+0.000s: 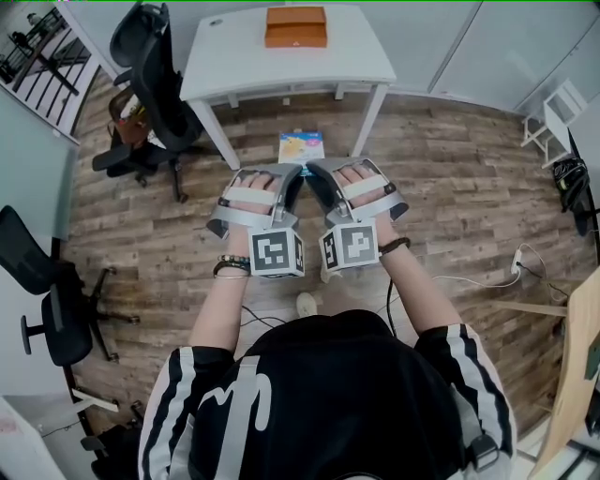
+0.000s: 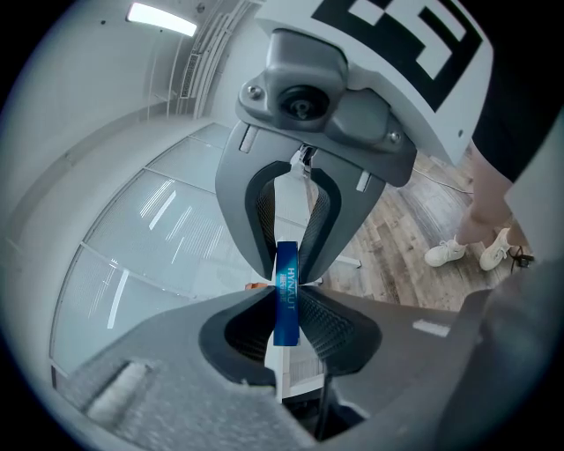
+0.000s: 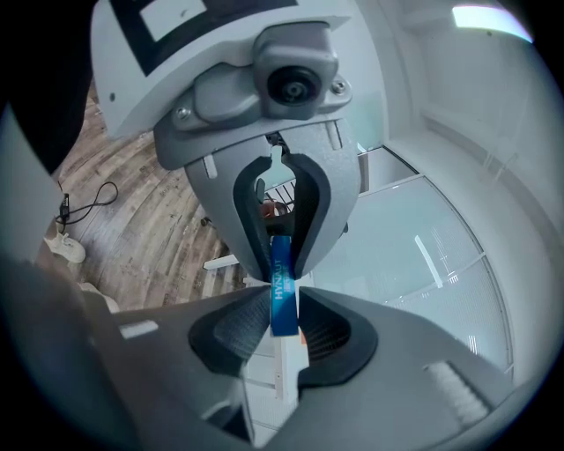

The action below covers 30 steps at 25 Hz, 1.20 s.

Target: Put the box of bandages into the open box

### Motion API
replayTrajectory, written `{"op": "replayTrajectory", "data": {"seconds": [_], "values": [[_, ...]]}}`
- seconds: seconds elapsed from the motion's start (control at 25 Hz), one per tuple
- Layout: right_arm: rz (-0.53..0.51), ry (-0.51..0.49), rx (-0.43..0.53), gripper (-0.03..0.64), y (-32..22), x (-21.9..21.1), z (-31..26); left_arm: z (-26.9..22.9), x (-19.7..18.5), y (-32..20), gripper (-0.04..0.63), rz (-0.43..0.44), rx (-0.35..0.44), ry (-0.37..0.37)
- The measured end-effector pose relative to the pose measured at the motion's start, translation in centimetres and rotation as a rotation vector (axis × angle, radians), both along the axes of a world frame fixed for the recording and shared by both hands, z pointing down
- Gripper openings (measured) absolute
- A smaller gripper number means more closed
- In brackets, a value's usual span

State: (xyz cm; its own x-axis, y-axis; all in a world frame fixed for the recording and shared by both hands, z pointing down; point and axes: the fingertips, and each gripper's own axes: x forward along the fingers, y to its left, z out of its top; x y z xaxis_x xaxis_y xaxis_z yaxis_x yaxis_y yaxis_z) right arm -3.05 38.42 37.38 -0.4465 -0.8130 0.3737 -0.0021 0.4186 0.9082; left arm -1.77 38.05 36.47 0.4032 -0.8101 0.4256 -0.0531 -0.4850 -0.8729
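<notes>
Closest to the camera both forearms are stretched out side by side, marker cubes facing up, and the left gripper [image 1: 292, 174] and right gripper [image 1: 315, 172] angle in toward each other so their tips meet in a shallow V, both tipped a bit downward. Each one is pinching the box of bandages [image 1: 301, 146] from its own side. In the left gripper view the ribbed fingers [image 2: 339, 321] sit narrow and closed on the thin blue edge of the box, and the right gripper view shows the same thing, fingers [image 3: 233, 321] clamped on that blue strip with the other gripper biting it from the opposite end. So the box hangs in the air between the two tools, over the wood floor [image 1: 450, 187], just short of the front edge of the white counter [image 1: 234, 56]. The open box [image 1: 296, 26], the orange one, sits toward the back of that counter, well apart from the bandages. My take on doing this bit well: it's a carry, so move both hands forward as one unit, because if one gets ahead the flat box will probably twist out of the pinch. I'd lift enough to clear the counter edge and the orange rim, get it centred over the opening, lower it in, then let go.
</notes>
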Motion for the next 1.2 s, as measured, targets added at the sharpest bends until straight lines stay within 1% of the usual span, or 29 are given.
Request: {"op": "replayTrajectory", "data": {"seconds": [0.16, 0.52, 0.8, 1.2], "values": [[-0.002, -0.005, -0.001, 0.089, -0.7, 0.0, 0.1, 0.1, 0.0, -0.8, 0.084, -0.004, 0.01, 0.001], [-0.009, -0.005, -0.006, 0.089, -3.8, 0.2, 0.4, 0.5, 0.2, -3.8, 0.084, -0.017, -0.008, 0.004], [-0.008, -0.008, -0.012, 0.089, -7.5, 0.6, 0.7, 0.8, 0.6, -7.5, 0.085, -0.02, -0.005, 0.005], [-0.001, -0.033, -0.015, 0.091, -12.8, 2.3, 0.8, 0.9, 2.3, -12.8, 0.084, -0.018, -0.01, 0.002]]}}
